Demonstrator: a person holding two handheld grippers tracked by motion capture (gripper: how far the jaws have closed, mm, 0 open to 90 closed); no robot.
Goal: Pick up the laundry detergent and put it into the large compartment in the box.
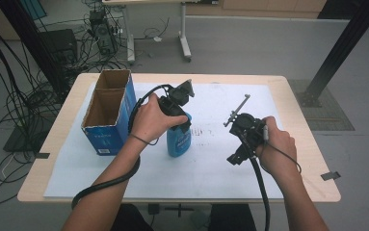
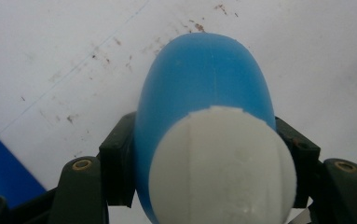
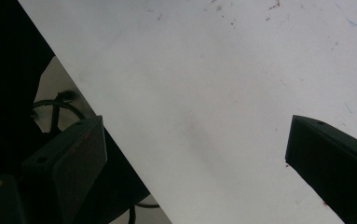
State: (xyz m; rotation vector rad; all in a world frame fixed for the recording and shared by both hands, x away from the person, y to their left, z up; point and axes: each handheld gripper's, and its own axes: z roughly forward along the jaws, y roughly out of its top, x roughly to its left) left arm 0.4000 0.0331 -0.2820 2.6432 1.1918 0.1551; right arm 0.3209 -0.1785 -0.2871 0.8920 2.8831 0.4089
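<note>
Gripping a blue bottle (image 1: pixel 178 139) near the middle of the desk (image 1: pixel 298 159), the left gripper (image 1: pixel 178 126) has its jaws clamped on both sides just below the white cap (image 2: pixel 223 168). The right gripper (image 1: pixel 242 139) hovers with jaws spread and nothing between them, toward the desk's right edge. An open blue cardboard box (image 1: pixel 109 113) stands by the left edge. The bottle is smooth, rounded, glossy plastic, so it could slip or swivel in the narrow pads if lifted quickly. White paper (image 1: pixel 220 168), faintly stained, covers the wooden top.
</note>
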